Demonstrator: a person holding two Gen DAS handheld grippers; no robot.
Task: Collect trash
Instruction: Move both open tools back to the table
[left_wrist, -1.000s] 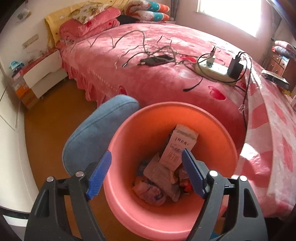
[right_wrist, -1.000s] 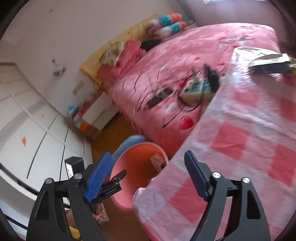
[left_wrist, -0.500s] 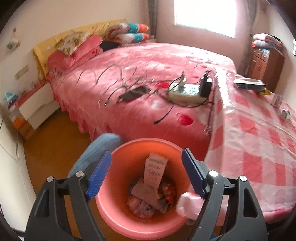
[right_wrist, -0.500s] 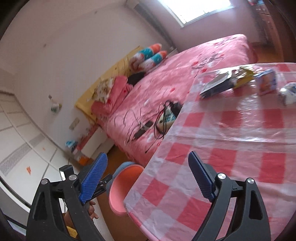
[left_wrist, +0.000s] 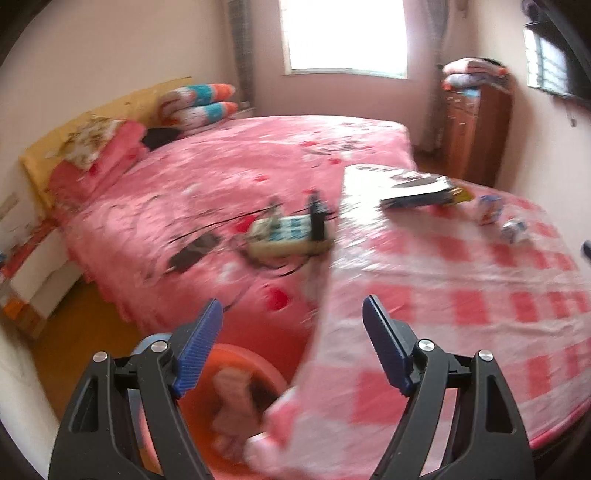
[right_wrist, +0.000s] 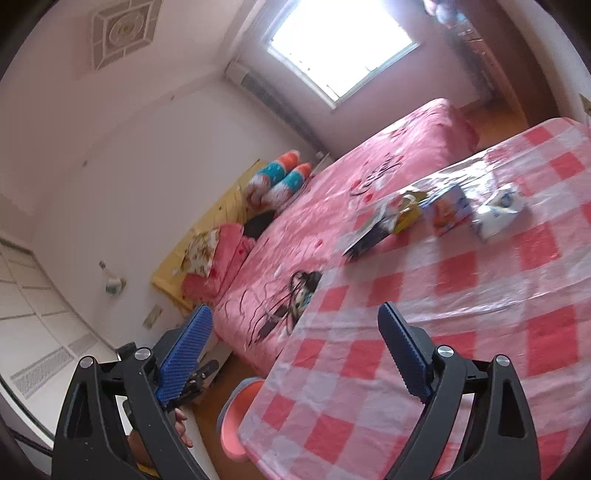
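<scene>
A pink trash bin (left_wrist: 255, 363) with paper trash inside stands on the floor beside the table; it also shows in the right wrist view (right_wrist: 236, 417). On the pink checked tablecloth (right_wrist: 480, 332) at the far side lie a dark flat package (right_wrist: 369, 236), a yellow wrapper (right_wrist: 408, 210), a small carton (right_wrist: 448, 210) and a crumpled white-blue pack (right_wrist: 498, 210). The same items show blurred in the left wrist view (left_wrist: 417, 188). My left gripper (left_wrist: 291, 347) is open and empty, above the bin and table edge. My right gripper (right_wrist: 291, 354) is open and empty over the table's near edge.
A bed with a pink cover (left_wrist: 221, 177) carries a power strip (left_wrist: 288, 236) and cables. A wooden dresser (left_wrist: 476, 118) stands at the back right. A white nightstand (left_wrist: 37, 266) and wooden floor (left_wrist: 74, 332) lie at left. A blue stool (left_wrist: 147, 343) sits beside the bin.
Both grippers have risen and tilted up from the bin toward the table. The bin has dropped to the lower edge of the left view; the table items have come into view.
</scene>
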